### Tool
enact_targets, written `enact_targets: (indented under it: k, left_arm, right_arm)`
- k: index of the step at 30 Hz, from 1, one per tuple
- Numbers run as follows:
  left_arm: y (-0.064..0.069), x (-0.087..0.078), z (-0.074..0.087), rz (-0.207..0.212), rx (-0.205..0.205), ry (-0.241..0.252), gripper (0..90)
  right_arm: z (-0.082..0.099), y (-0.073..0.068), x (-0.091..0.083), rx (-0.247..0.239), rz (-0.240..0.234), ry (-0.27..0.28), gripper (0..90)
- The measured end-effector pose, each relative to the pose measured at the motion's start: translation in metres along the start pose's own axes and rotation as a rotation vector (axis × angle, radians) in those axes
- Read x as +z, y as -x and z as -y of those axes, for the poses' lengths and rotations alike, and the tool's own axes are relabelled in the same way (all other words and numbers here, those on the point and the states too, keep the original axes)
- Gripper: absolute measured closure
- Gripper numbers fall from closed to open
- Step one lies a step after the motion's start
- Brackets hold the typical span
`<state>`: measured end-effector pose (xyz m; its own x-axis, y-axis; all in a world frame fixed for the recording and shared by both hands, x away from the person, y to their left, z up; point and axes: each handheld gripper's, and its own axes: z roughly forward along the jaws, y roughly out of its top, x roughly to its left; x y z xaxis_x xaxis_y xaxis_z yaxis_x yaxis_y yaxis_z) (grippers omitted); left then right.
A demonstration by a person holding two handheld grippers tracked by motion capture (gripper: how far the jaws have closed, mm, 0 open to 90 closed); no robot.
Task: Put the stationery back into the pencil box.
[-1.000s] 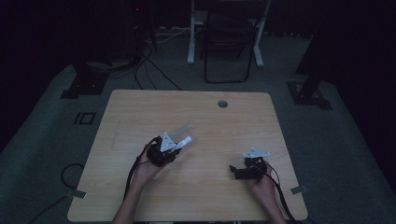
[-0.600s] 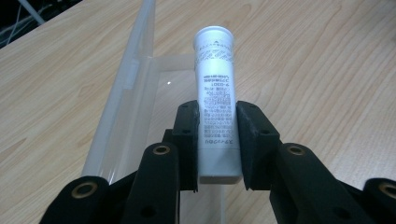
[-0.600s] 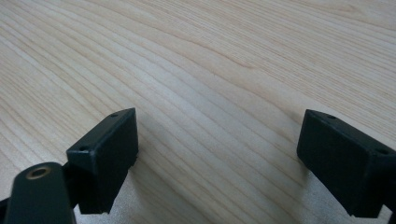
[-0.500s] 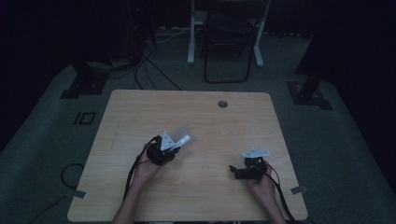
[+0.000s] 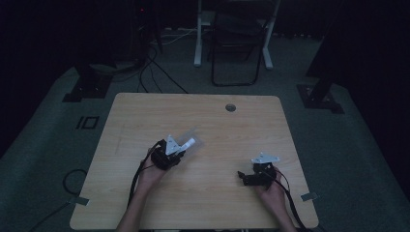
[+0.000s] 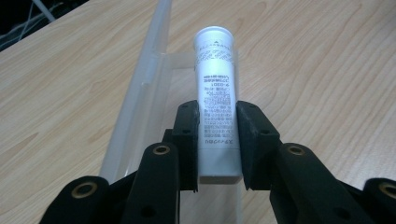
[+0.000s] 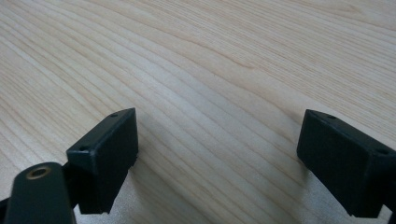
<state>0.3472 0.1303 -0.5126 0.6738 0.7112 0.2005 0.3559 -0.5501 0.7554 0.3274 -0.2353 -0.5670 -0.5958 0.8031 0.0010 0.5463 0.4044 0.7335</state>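
in the left gripper view the left tongs are clamped across the lower body of a white tube, so it is kept level over a clear plastic case. the tube's long axis runs toward 12 o'clock, rounded end farthest. it sits left of desk centre. the right tongs are spread wide, empty, parked low over bare wood.

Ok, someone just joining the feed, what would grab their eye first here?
Probably the white tube clamped in the left hand-held gripper, poised over a clear plastic case lying on the wooden table. Next, the right hand-held gripper, jaws wide apart, holding nothing above bare wood near the table's right front.
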Motion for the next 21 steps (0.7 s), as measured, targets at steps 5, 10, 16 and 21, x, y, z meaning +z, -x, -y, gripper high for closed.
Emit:
enact_targets:
  k: [5,10,16,21]
  left_arm:
    - [-0.0001,0.0008,0.001,-0.009,0.002,-0.003,71.2]
    - [-0.0005,0.0023,0.0013,-0.014,0.003,-0.008,71.3]
    - [-0.0007,0.004,0.0022,-0.025,0.005,-0.016,71.2]
    - [-0.0013,0.0057,0.0043,-0.032,0.002,-0.021,71.2]
  right_arm:
    - [0.0,0.0001,0.0,0.0,0.0,0.0,12.6]
    - [0.0,0.0,0.0,0.001,0.0,0.0,12.6]
    - [0.0,-0.0001,0.0,0.001,0.0,-0.001,12.6]
    - [0.0,0.0,0.0,0.001,0.0,-0.001,12.6]
